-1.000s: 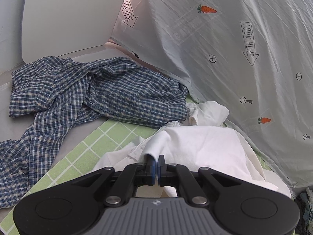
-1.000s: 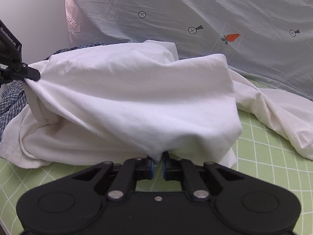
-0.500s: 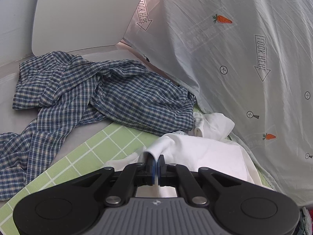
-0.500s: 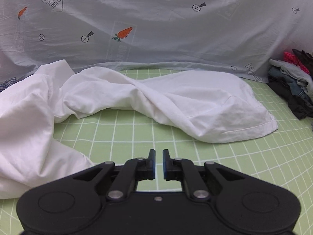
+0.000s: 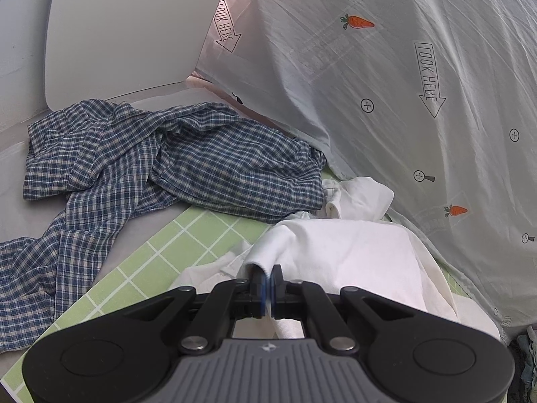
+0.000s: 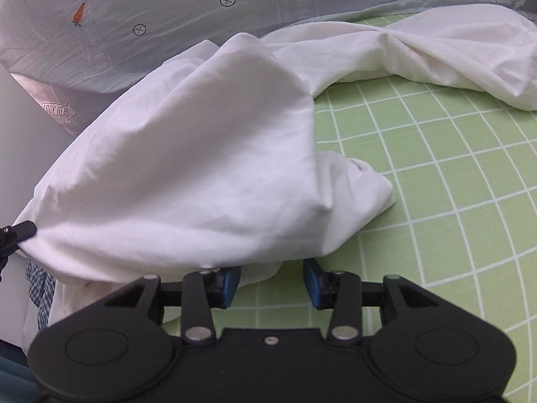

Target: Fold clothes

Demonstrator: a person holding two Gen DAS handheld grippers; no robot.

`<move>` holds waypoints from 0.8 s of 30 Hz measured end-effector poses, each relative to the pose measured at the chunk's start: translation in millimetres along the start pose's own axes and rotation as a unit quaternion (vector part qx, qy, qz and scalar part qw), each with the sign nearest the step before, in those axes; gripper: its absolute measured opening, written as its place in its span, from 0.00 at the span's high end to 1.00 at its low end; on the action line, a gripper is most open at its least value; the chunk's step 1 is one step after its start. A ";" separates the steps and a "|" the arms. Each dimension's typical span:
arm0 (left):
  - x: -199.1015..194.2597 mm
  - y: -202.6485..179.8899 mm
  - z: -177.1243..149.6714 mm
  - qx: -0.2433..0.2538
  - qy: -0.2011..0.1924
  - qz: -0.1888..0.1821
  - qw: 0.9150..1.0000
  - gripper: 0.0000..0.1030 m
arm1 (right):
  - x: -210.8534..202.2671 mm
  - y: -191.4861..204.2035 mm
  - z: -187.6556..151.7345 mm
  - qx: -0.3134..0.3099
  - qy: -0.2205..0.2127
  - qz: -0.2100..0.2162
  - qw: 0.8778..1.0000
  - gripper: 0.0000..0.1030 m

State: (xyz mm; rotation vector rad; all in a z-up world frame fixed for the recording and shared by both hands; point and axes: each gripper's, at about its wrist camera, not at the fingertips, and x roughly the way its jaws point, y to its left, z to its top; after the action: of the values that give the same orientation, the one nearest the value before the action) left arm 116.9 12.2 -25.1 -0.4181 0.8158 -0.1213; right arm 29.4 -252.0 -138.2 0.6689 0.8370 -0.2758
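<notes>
A white garment (image 6: 201,154) lies bunched on the green grid mat (image 6: 453,181); it also shows in the left wrist view (image 5: 342,252). My left gripper (image 5: 267,280) is shut on a fold of the white garment and holds it raised; its tip shows at the left edge of the right wrist view (image 6: 20,230). My right gripper (image 6: 271,282) is open and empty, its jaws wide apart just under the garment's near edge, above the mat. The garment's far part (image 6: 436,53) trails across the mat to the right.
A blue checked shirt (image 5: 161,168) lies crumpled on the grey surface at the left, partly over the mat (image 5: 174,245). A pale sheet with carrot prints (image 5: 402,84) hangs behind. Dark clothes (image 5: 527,362) lie at the far right edge.
My right gripper let go of the white garment, swung right, then came back to its near edge and opened wide. My left gripper kept its hold.
</notes>
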 end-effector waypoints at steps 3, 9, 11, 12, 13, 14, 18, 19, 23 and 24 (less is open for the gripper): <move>0.6 0.2 0.6 0.006 0.001 -0.003 1.000 0.97 | 4.8 4.5 -0.5 0.024 -0.010 0.006 1.000 0.47; 6.0 1.1 5.2 0.013 0.000 0.006 1.000 0.97 | 15.7 24.3 1.0 -0.048 -0.013 -0.015 0.999 0.93; 8.3 2.0 6.8 0.010 -0.003 0.011 1.000 0.97 | 12.6 26.3 3.4 -0.075 -0.023 -0.028 0.997 0.95; 9.4 2.4 7.5 0.008 -0.005 0.015 1.000 0.97 | 8.8 25.2 6.5 -0.082 -0.033 -0.037 0.995 0.96; 10.3 3.0 8.3 0.004 -0.006 0.019 1.000 0.97 | 4.9 24.2 9.5 -0.090 -0.043 -0.046 0.994 0.97; 11.0 3.7 9.2 -0.001 -0.007 0.022 1.000 0.97 | -0.9 21.5 14.0 -0.094 -0.057 -0.058 0.992 0.97; 11.1 5.3 13.6 -0.018 -0.019 0.025 0.999 0.97 | -25.8 9.9 32.6 -0.112 -0.113 -0.112 0.981 0.97; 10.4 4.7 14.6 -0.019 -0.023 0.027 0.999 0.97 | -32.9 6.5 37.0 -0.121 -0.128 -0.130 0.976 0.97; 7.2 7.0 17.8 -0.034 -0.032 0.029 0.998 0.97 | -69.3 -7.4 55.3 -0.180 -0.213 -0.228 0.933 0.97; 7.0 8.2 17.8 -0.042 -0.030 0.022 0.998 0.97 | -79.5 -11.2 62.2 -0.186 -0.232 -0.241 0.924 0.97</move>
State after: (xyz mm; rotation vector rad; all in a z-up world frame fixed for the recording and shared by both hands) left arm 134.3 23.4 -22.3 -0.4797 0.7730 -0.0335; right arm 9.3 -303.1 -52.7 0.0185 0.5588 -0.6738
